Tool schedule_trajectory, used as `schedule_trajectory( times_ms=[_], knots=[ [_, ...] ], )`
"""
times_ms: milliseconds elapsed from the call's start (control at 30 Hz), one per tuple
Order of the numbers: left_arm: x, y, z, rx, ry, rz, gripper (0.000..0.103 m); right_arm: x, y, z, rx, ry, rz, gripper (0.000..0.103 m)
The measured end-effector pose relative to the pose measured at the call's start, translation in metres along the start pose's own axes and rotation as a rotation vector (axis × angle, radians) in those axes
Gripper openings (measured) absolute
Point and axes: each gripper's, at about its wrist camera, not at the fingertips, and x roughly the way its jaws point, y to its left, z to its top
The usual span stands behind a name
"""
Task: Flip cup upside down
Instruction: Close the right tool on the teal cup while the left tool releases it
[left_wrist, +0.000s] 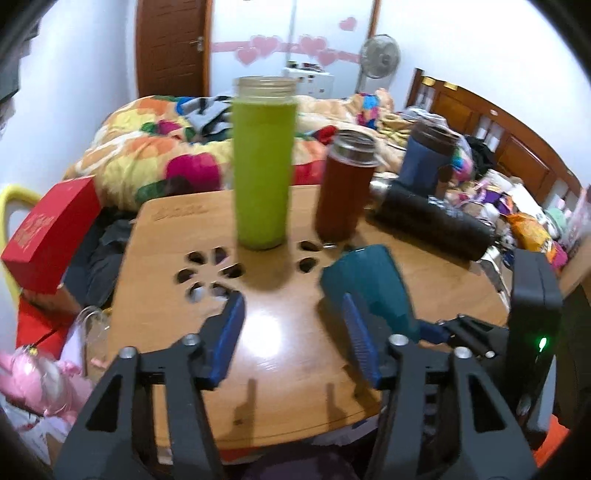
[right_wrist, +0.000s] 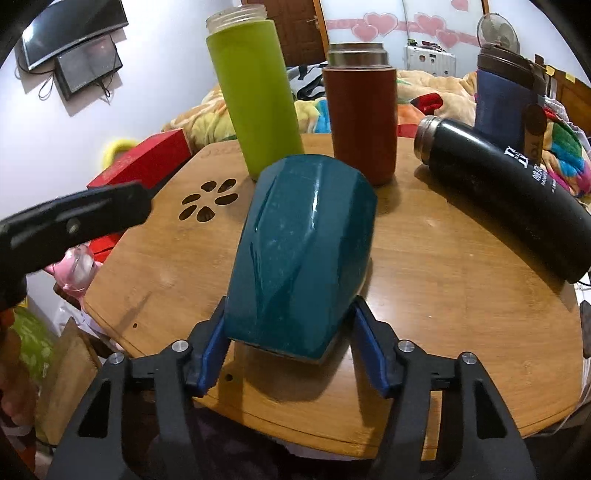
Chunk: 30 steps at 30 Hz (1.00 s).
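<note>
The teal cup's (right_wrist: 301, 254) mouth can't be seen past the right gripper (right_wrist: 291, 347); the left view is smeared by blur.

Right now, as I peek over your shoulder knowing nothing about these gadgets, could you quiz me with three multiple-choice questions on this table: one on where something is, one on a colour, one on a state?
1. Where is the teal cup?
A. Between the right gripper's fingers
B. On the bed
C. Inside the red box

2. What colour is the tallest standing bottle?
A. Black
B. Green
C. White

3. How is the black bottle placed on the wooden table?
A. Standing upright
B. Hanging from a hook
C. Lying on its side

Answers:
1. A: the right gripper has a blue pad on each side of the cup.
2. B: its body is lime green under a clear threaded neck.
3. C: it stretches across the tabletop, its open mouth pointing sideways.
</note>
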Motion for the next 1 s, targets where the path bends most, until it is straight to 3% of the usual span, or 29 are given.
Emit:
schedule_trajectory(
  times_ms=[133,333,1000],
  knots=[
    [0.012,-0.019,0.005,0.02,0.014,-0.065,0.032,-0.007,-0.005,-0.003,-0.02,-0.006,-0.009,0.054],
    [0.024,-0.04,0.007,0.032,0.025,-0.139,0.015,-0.021,-0.01,-0.005,-0.034,-0.023,0.009,0.054],
    [0.018,-0.024,0.019,-0.023,-0.011,-0.136,0.009,-0.038,-0.003,0.012,-0.075,-0.084,0.029,0.052]
  ],
)
